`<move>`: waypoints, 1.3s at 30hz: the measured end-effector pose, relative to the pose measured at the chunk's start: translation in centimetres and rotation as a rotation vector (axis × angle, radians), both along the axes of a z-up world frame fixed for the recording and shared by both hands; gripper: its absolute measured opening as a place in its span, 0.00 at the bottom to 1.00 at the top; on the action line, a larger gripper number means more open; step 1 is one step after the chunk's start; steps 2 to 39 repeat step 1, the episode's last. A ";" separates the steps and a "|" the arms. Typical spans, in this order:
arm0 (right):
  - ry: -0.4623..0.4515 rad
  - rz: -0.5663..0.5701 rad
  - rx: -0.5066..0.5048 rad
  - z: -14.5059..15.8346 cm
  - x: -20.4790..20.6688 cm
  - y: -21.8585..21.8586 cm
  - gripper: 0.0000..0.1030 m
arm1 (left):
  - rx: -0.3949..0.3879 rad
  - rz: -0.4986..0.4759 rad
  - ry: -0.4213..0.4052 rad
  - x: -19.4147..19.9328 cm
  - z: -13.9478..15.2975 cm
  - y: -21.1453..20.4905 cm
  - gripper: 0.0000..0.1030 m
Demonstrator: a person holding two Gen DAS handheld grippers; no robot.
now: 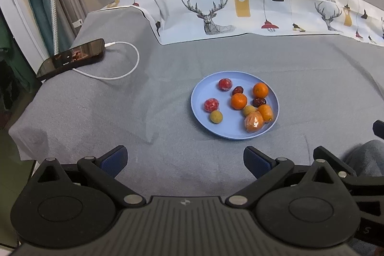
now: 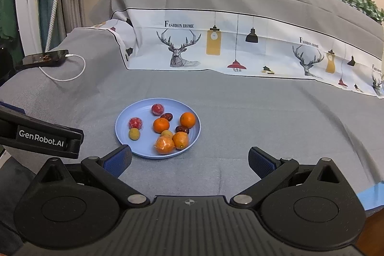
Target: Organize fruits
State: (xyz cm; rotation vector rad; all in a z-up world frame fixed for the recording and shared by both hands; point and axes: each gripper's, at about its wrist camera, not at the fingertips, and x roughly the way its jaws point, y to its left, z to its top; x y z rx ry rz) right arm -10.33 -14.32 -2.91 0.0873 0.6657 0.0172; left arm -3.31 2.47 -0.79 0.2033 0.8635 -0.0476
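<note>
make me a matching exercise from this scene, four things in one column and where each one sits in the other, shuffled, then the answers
Things
1. phone
2. wrapped orange
3. deer print pillowcase
4. left gripper

Places
A. near edge of the blue plate
B. far left corner of the grey sheet, plugged into a white cable
C. open, hanging over the sheet short of the plate
D. behind the plate, across the back of the bed

Pairs: 1-B, 2-A, 3-D, 4-C

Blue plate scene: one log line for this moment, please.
left gripper: open, empty | right gripper: open, empty | fruits: all on blue plate | plate: on grey sheet | grasp: not yet
</note>
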 end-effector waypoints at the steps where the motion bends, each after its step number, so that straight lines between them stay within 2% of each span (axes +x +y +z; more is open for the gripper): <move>1: 0.000 0.002 0.002 0.0 0.0 -0.1 0.99 | -0.004 0.001 0.007 0.1 0.0 0.1 1.00; 39: 0.000 0.002 0.002 0.0 0.0 -0.1 0.99 | -0.004 0.001 0.007 0.1 0.0 0.1 1.00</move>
